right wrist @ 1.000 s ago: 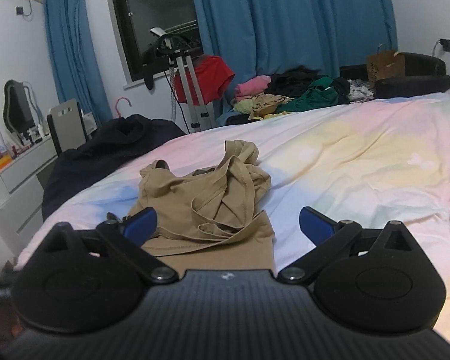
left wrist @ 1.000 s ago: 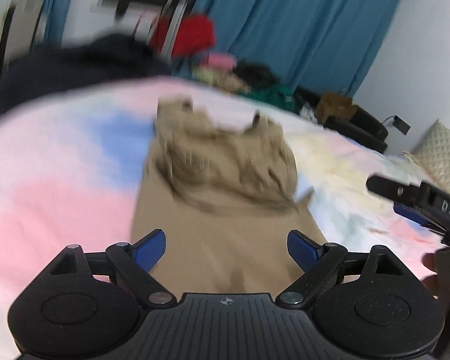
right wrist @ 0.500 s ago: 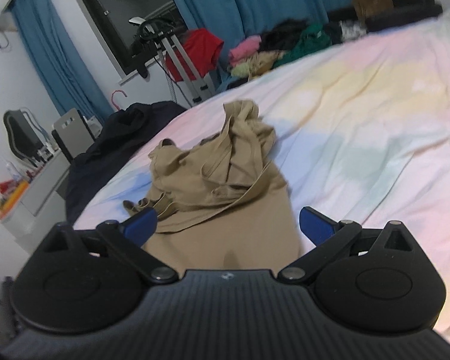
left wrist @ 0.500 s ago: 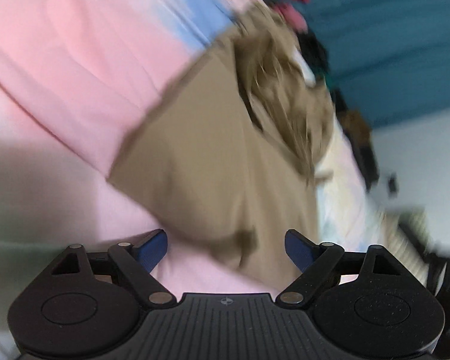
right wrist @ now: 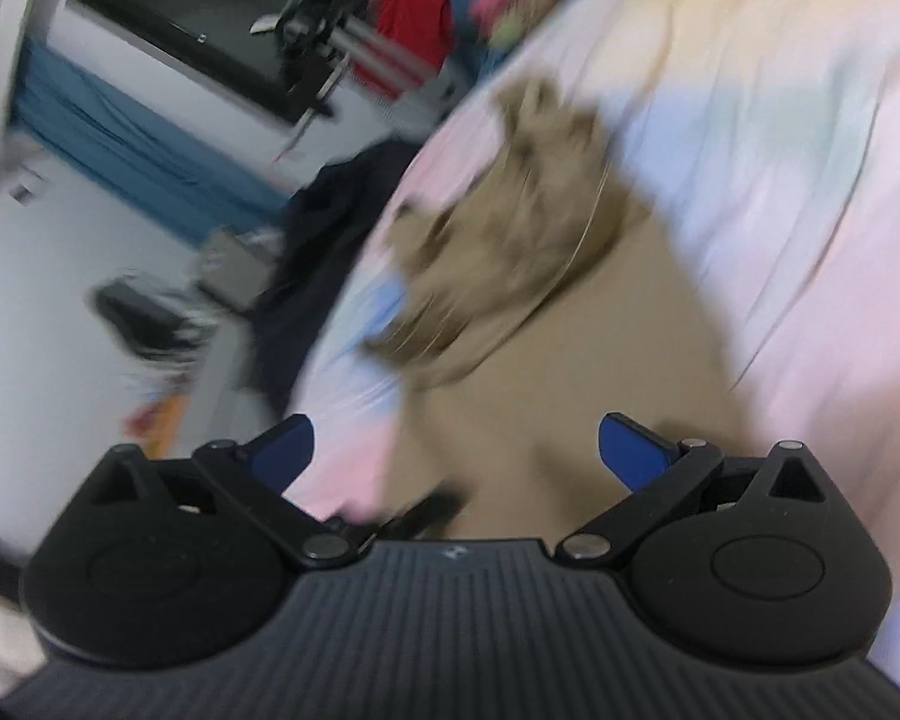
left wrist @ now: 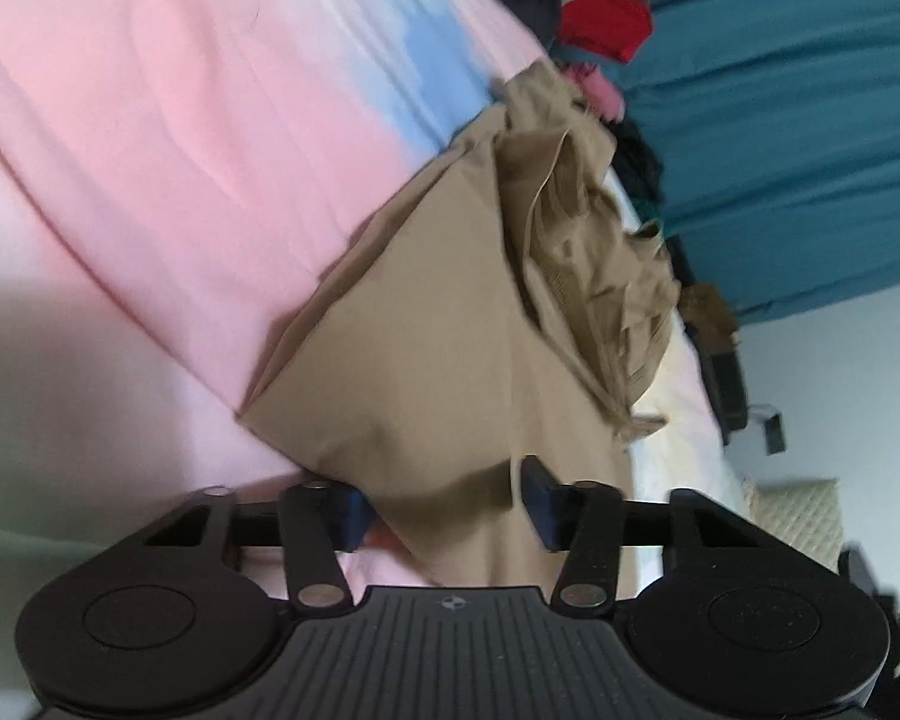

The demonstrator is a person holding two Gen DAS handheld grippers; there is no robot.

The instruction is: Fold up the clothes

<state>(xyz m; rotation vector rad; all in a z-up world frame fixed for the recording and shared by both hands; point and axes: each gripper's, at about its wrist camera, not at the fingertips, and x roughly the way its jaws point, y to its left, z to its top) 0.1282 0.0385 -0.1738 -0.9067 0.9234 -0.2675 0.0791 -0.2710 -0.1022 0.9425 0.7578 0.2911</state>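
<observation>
Currently looks like the grab-the-hem step on the tan garment [left wrist: 426,324], which lies on the pastel bedsheet [left wrist: 150,138]: flat smooth panel on the near side, straps and upper part bunched in a crumpled heap at the far end. Left tool [left wrist: 444,507] is right at the near edge of the fabric; its blue pads sit narrowed with cloth running down between them, left pad touching or just under the near-left corner, right pad pressed against a crease. Can't confirm from this view that the pinch is fully made, but the fabric is inside the jaws. Right tool [right wrist: 456,450] is spread wide, nothing between the pads; the garment's near panel lies just beyond and between them, offset toward the right pad, with bare sheet under the left pad. Right view is motion-blurred, so edge detail is poor there. A dark bit of the other tool shows low in the right view, so the two tools are close together at the near edge. My read: next move needs the right tool to close on the near-right hem corner to match the left, both holding the same edge before any lift. Risk: grabbing only the top layer, or dragging the far heap.
</observation>
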